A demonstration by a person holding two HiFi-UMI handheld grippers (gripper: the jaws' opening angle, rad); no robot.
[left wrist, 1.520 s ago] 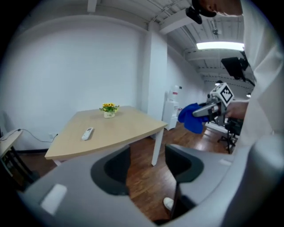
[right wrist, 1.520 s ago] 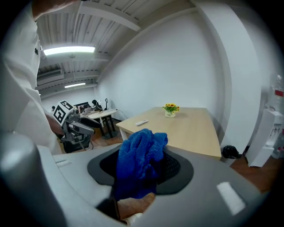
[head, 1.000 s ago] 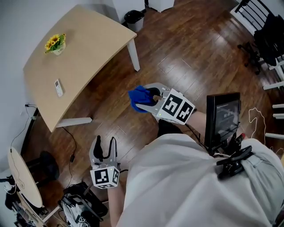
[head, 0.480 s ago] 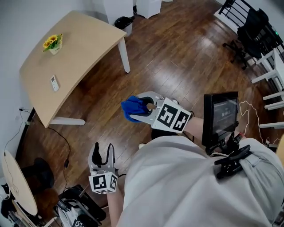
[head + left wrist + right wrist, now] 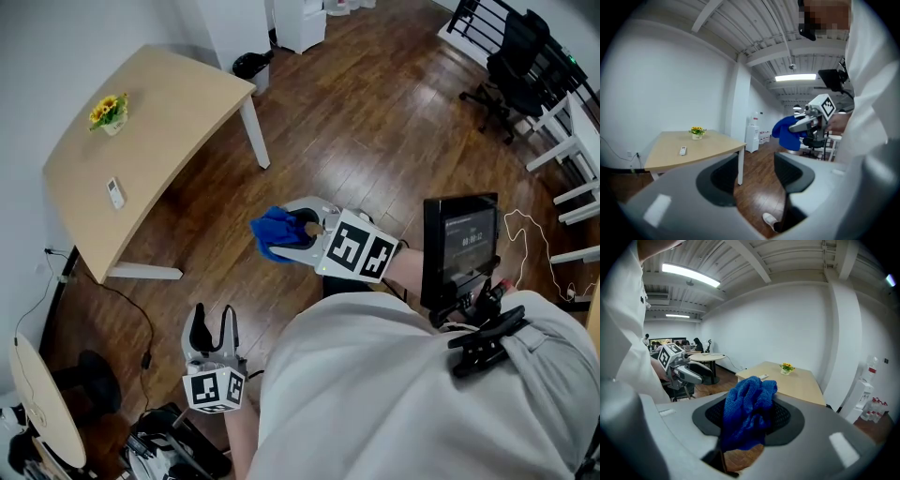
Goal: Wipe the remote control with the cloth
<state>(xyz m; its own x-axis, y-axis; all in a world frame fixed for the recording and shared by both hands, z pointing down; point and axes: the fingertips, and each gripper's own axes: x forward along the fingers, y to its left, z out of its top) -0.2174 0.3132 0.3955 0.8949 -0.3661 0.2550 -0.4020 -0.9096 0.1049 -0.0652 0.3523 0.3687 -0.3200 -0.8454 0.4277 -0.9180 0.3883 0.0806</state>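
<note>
While I stand on the dark wooden floor (image 5: 375,131), my left gripper (image 5: 213,321) hangs low at my side. Its jaws are spread, and only floorboards and one white leg of the worktop show between them. My right gripper (image 5: 298,229) is held out in front of my body, higher than the left. Its jaws are pinching the blue cloth (image 5: 747,413), which bunches up between the pads and spills over their tips. A dark screen (image 5: 459,246) is clipped at my chest, just beside my right forearm.

Ahead and to my left, well apart from both grippers, stands the pale wooden worktop (image 5: 178,103). The white remote control (image 5: 114,193) lies flat on it, close to the edge by the wall, and neither gripper nor the cloth is touching it. A little further along the same worktop sits a small pot of yellow flowers (image 5: 109,112), near the remote control but apart from it. Beyond the worktop's far corner a black bin (image 5: 249,65) sits on the floor, and a black office chair (image 5: 511,64) stands far off to my right.
</note>
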